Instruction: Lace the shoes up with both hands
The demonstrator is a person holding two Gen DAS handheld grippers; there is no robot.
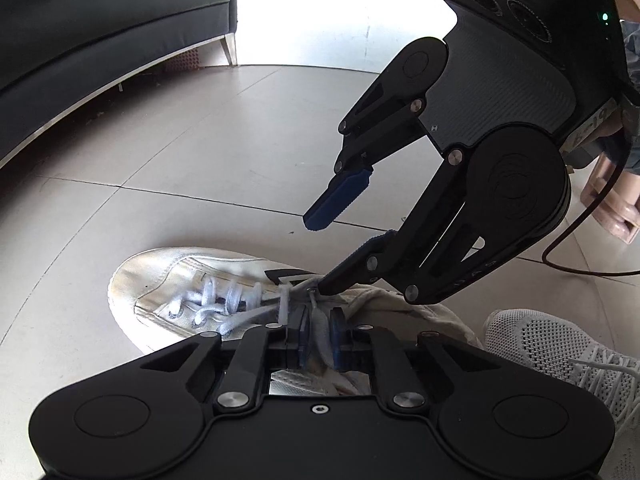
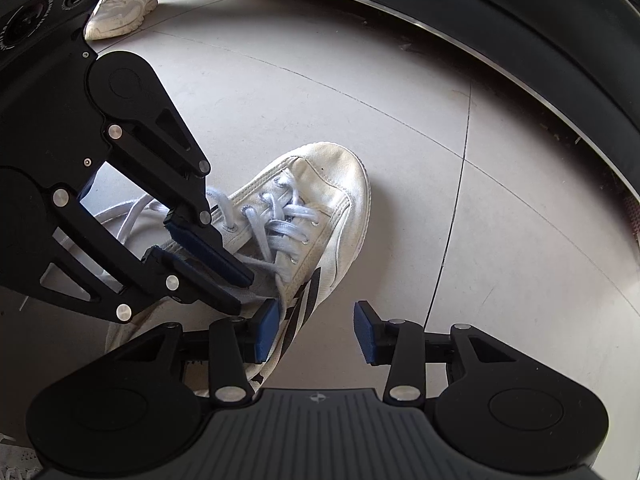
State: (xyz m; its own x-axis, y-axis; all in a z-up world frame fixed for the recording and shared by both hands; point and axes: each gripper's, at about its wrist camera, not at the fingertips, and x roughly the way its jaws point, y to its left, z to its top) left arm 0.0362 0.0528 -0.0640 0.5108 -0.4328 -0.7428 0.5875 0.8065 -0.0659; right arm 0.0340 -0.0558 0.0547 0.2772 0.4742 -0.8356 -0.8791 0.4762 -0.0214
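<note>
A white canvas shoe with black side stripes lies on the tiled floor, toe to the left in the left wrist view and toe up-right in the right wrist view. Its white laces cross the lower eyelets. My left gripper is shut on a loose lace strand above the tongue; it shows also as the left gripper. My right gripper stands open over the shoe's striped side, nothing pinched. In the left wrist view the right gripper has its lower finger close to the lace.
A dark sofa with a metal base trim curves around the floor. A person's grey knit sneaker is close at the right, a white sneaker farther off. A black cable hangs by the hand.
</note>
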